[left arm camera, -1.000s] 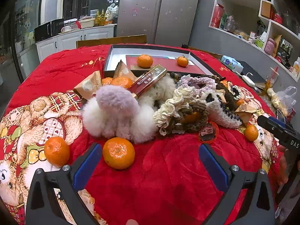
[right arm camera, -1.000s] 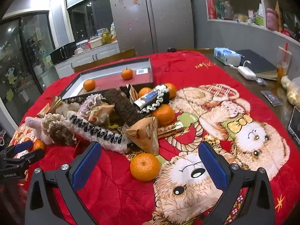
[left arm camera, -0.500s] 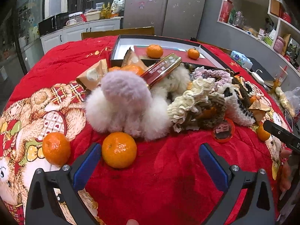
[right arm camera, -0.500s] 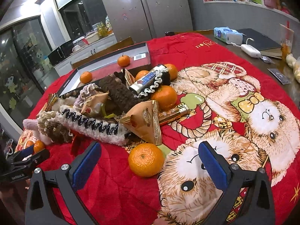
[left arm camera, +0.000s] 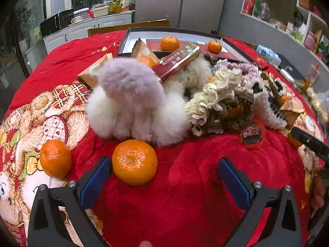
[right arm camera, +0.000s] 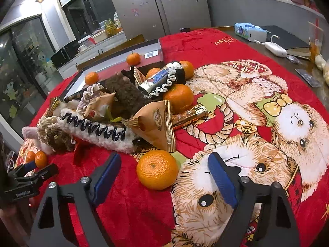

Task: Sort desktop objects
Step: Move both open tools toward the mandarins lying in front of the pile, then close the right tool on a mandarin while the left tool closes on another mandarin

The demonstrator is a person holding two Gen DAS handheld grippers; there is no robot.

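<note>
Left wrist view: the left gripper [left arm camera: 164, 177] stands released, one mandarin [left arm camera: 134, 162] just beside its left pad, ungrasped. Two oranges [left arm camera: 169, 43] already lie in the tray [left arm camera: 125, 41]; the heap of hair ties [left arm camera: 218, 100] waits unsorted.

Right wrist view: the right gripper [right arm camera: 164, 175] has just been closing around another mandarin [right arm camera: 157, 169], pads apart from it. By my judgement, sorting has barely begun.

Far beyond your tool stands a grey fridge [left arm camera: 181, 0]. To its right, shelves [left arm camera: 287, 20]; left, white cabinets [left arm camera: 86, 28].
</note>
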